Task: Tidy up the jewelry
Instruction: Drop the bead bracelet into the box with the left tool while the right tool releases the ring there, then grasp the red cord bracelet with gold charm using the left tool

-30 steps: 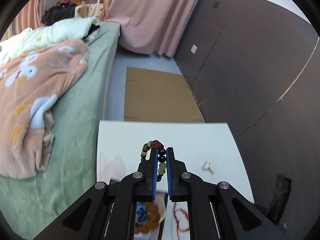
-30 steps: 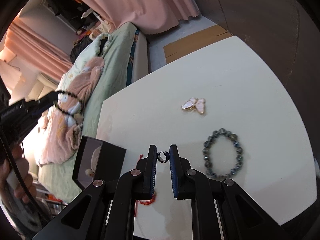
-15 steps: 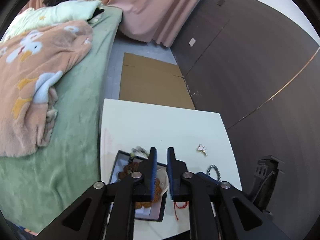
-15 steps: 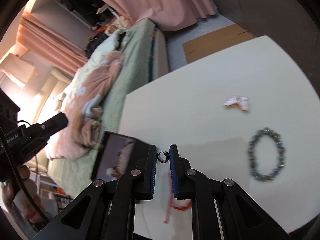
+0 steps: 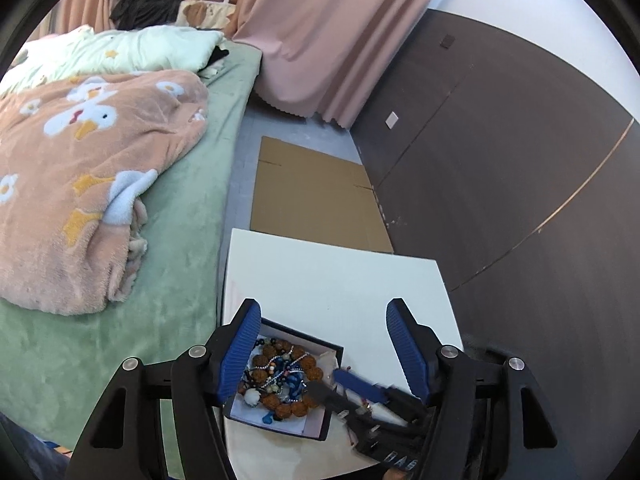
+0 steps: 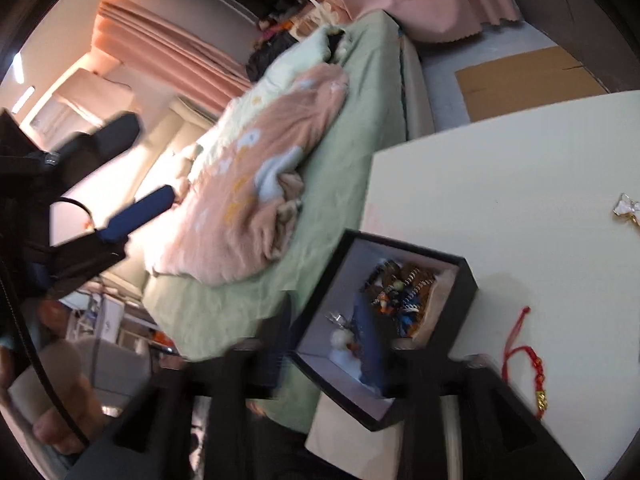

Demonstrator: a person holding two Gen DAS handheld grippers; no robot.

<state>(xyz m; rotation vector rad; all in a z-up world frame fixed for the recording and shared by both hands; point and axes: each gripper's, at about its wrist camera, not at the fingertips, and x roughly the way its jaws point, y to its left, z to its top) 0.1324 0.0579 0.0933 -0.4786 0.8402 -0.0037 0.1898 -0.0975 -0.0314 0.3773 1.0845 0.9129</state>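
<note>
A black jewelry box (image 5: 276,426) stands at the near left corner of the white table (image 5: 328,276), piled with brown beads, blue beads and chains. Directly above it hangs my left gripper (image 5: 324,344), its jaws opening wide, with nothing between them. My right gripper (image 6: 324,344) is blurred by motion and hovers over the box (image 6: 464,308). Its jaws are opening too, and I see nothing pinched between them. The left wrist view shows one of its blue pads (image 5: 356,384) at the box's right edge. A red string bracelet (image 6: 528,364) and a butterfly brooch (image 6: 626,208) lie on the table.
A bed with a green cover (image 5: 172,240) and a pink blanket (image 5: 80,184) runs along the table's left side. Flat cardboard (image 5: 312,196) lies on the floor beyond the table, with a dark wall (image 5: 500,184) to the right. A person's hand (image 6: 52,412) holds the left gripper.
My left gripper rose, opened and let go of the dark beaded bracelet. My right gripper swung left over the box and opened; the small ring is no longer between its fingers.
</note>
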